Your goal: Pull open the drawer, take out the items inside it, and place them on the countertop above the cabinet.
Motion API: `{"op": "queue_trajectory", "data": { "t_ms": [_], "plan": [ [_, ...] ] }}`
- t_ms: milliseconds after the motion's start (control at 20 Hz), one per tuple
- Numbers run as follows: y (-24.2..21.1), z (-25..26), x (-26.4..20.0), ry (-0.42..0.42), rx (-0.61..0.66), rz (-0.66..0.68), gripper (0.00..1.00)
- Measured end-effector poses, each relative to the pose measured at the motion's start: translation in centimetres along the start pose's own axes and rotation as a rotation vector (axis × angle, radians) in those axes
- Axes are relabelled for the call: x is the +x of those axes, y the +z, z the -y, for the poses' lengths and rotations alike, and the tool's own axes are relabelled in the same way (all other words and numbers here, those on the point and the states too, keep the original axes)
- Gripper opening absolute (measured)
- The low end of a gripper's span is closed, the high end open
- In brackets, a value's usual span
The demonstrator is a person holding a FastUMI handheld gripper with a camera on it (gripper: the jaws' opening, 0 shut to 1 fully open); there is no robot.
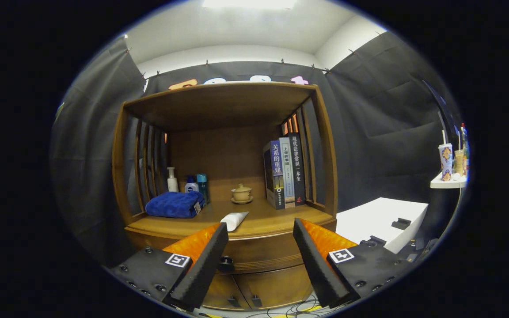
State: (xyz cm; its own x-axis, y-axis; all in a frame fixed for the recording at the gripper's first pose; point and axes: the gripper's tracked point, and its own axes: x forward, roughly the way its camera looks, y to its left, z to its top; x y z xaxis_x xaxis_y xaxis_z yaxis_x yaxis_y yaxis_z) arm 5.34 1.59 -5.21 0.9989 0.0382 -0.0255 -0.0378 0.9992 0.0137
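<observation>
Tongs spread wide, nothing between the fingers, hanging in front of the wooden cabinet. The drawer sits shut under the tabletop, its dark knob just inside the left finger. A white tube lies at the tabletop's front edge, just beyond the left fingertip (angled, cap toward the back). Folded blue towel at the left edge, bottles standing behind it in the back left corner. Small lidded cup on a saucer at mid-back, books upright along the right side. White box off to the cabinet's right.
</observation>
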Motion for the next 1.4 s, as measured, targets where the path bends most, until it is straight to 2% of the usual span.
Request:
{"op": "queue_trajectory", "data": {
  "t_ms": [250,700,950,1100,1250,1350,1400],
  "plan": [
    [-4.1,-1.5,4.6,0.058,0.049,-0.045,0.98],
    [-13.7,-4.8,8.1,0.123,-0.096,-0.178,0.99],
    [-16.4,-6.1,9.8,0.165,-0.09,-0.226,0.99],
    [-16.7,-5.6,9.9,0.157,-0.089,-0.231,0.82],
    [-17.6,-6.2,9.7,0.198,-0.011,-0.256,0.66],
    [-17.4,-6.2,9.7,0.208,-0.036,-0.251,0.55],
    [-17.4,-6.1,9.7,0.214,-0.047,-0.253,0.53]
  ]
}}
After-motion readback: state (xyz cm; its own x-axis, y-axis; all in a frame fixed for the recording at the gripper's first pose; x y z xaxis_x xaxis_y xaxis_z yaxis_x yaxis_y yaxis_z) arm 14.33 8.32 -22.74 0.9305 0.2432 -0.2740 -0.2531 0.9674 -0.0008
